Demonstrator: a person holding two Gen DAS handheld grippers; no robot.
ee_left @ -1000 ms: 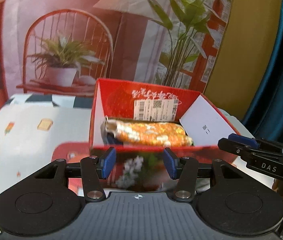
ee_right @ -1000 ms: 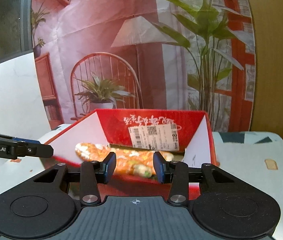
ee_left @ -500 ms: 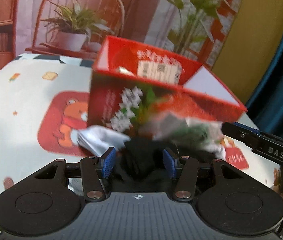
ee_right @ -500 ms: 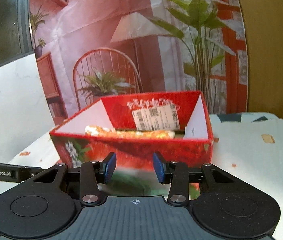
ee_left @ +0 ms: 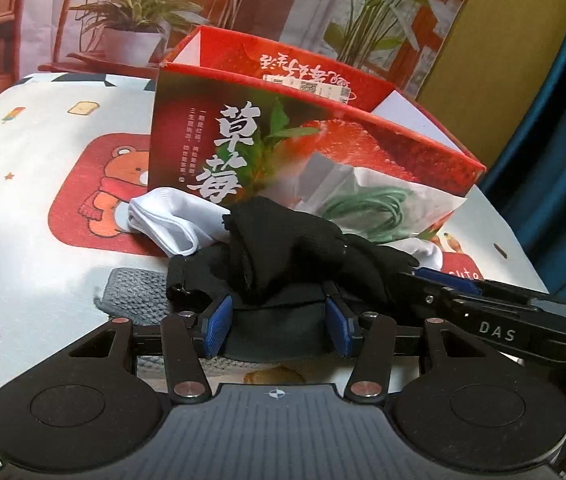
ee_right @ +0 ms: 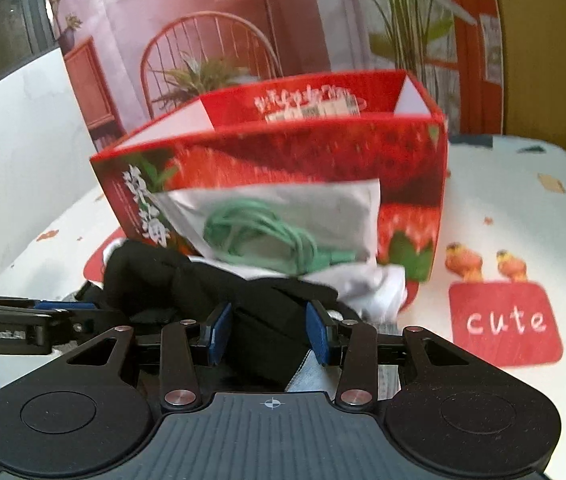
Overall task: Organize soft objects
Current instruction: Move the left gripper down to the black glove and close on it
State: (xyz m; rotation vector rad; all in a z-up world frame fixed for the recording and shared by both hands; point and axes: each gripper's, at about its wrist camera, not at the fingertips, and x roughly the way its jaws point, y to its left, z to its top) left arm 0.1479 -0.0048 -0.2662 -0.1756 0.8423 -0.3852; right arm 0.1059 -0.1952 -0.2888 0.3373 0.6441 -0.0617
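A heap of soft things lies in front of the red strawberry box (ee_left: 179, 128): a black cloth (ee_left: 283, 240) on top, a white sock (ee_left: 171, 216) at its left and a grey knitted piece (ee_left: 135, 288) underneath. My left gripper (ee_left: 277, 320) is open low over the heap, the black cloth bulging between its blue pads without being squeezed. My right gripper (ee_right: 269, 330) is also open, with a fold of the black cloth (ee_right: 203, 280) between its pads. It enters the left wrist view from the right as the right gripper (ee_left: 447, 280), its tip at the cloth's edge.
A clear bag holding a coiled green cable (ee_left: 371, 208) leans on the box's front wall (ee_right: 323, 152). More white fabric (ee_right: 379, 292) lies beside it. The table wears a patterned cloth with a red "cute" patch (ee_right: 503, 324). A printed backdrop stands behind the box.
Both grippers have sunk from above the box's open top to the heap in front of it. The orange patterned item inside the box has gone out of sight. Jaw widths look unchanged.
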